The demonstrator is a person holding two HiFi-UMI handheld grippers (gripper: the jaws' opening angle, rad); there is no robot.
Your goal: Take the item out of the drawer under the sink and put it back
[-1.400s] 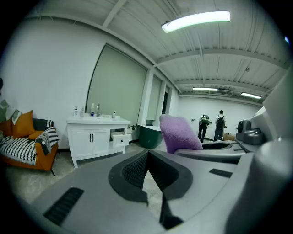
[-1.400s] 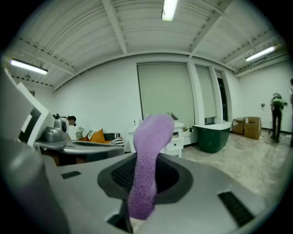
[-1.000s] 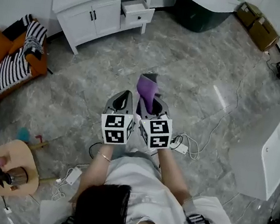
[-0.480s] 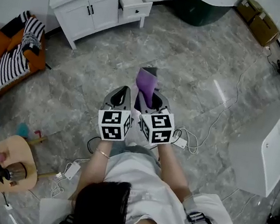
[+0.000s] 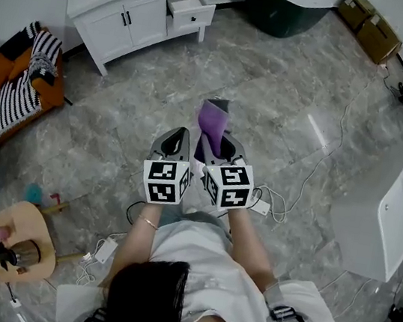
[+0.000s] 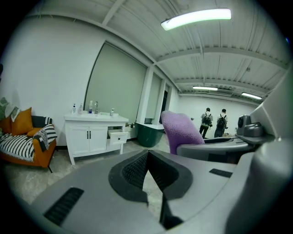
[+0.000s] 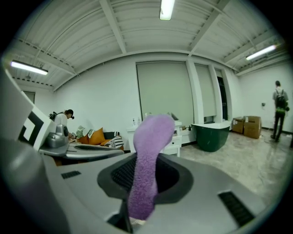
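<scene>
A purple fuzzy cloth (image 5: 211, 122) stands up between the pads of my right gripper (image 5: 217, 142), which is shut on it. In the right gripper view the purple cloth (image 7: 147, 164) rises from between the jaws of this gripper (image 7: 143, 183). My left gripper (image 5: 177, 139) is held close beside it, shut and empty; in its own view the left gripper's (image 6: 147, 154) tips meet. The white sink cabinet (image 5: 126, 12) stands far off at the upper left, its drawer (image 5: 191, 8) pulled out. That drawer (image 6: 118, 136) also shows in the left gripper view, beside the purple cloth (image 6: 181, 130).
An orange sofa with a striped blanket (image 5: 10, 100) lines the left side. A dark green tub (image 5: 286, 11) stands behind the cabinet. Cables and a power strip (image 5: 262, 206) lie on the marble floor by my feet. A round wooden stool (image 5: 14, 244) is at lower left, a white unit (image 5: 393, 217) at right.
The view has shifted slightly, so the cabinet sits a little further up and left. Both grippers stay side by side, the purple cloth still in the right one.
</scene>
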